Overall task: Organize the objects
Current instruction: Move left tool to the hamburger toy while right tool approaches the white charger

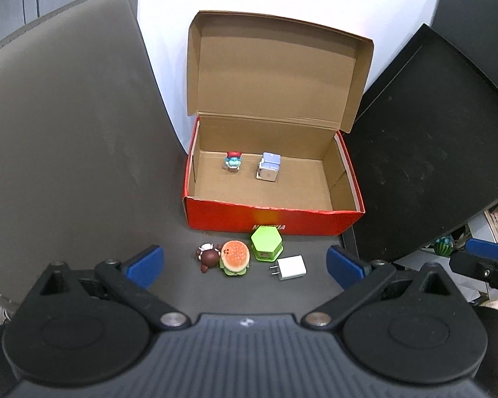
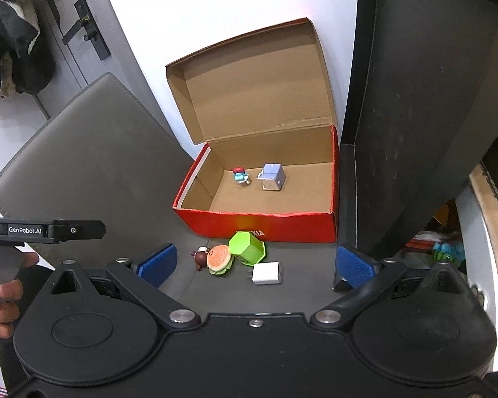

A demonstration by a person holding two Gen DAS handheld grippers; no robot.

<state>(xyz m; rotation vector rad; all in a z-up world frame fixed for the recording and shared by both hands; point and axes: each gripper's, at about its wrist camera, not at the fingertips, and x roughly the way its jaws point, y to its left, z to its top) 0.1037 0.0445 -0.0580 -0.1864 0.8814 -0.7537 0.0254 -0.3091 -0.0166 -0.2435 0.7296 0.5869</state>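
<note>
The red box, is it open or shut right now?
Open. The red box has its lid folded up and back, showing the cardboard floor with two small toys inside.

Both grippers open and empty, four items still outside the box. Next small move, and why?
Probably ease the right hand-held gripper down around the white charger. It lies nearest, apart from the green hexagonal container and burger toy, and the open red box already holds two small items with floor space spare.
</note>
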